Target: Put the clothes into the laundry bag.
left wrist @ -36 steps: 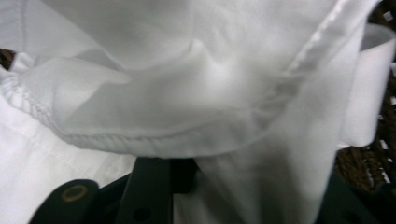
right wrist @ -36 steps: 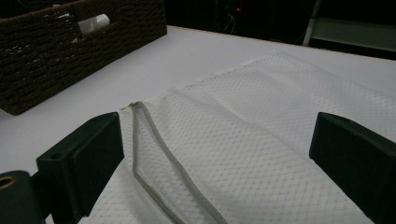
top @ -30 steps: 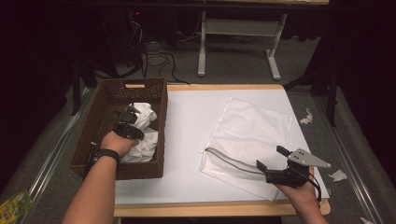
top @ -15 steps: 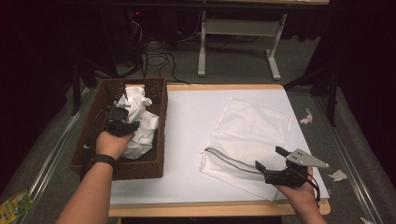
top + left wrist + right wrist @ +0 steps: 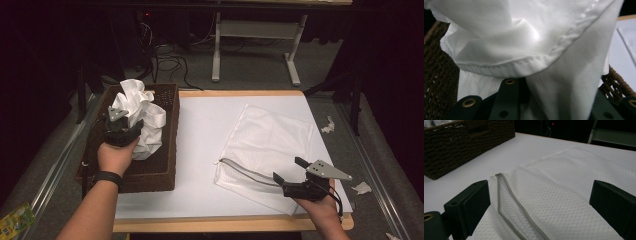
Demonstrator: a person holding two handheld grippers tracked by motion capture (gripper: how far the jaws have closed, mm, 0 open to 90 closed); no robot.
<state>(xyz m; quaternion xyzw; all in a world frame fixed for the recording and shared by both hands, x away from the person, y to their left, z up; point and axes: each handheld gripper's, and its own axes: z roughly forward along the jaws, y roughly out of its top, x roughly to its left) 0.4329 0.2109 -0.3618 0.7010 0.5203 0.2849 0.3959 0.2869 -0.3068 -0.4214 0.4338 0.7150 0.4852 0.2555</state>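
The left gripper [image 5: 122, 125] is clamped on a bunched white cloth [image 5: 142, 115] above the wicker basket [image 5: 165, 165] — the right gripper [image 5: 295, 175] hovers with jaws wide apart over the mesh bag [image 5: 270, 145].

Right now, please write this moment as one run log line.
left gripper: shut on crumpled white cloth, above brown wicker basket | right gripper: open over white mesh zip bag

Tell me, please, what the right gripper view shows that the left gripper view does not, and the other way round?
The right gripper view alone shows the zip opening of the white mesh bag lying flat on the table, between the right gripper's wide-open jaws. The left gripper view alone shows a white cloth with a stitched hem, bunched between the left gripper's jaws. Both show the brown wicker basket and the white tabletop.
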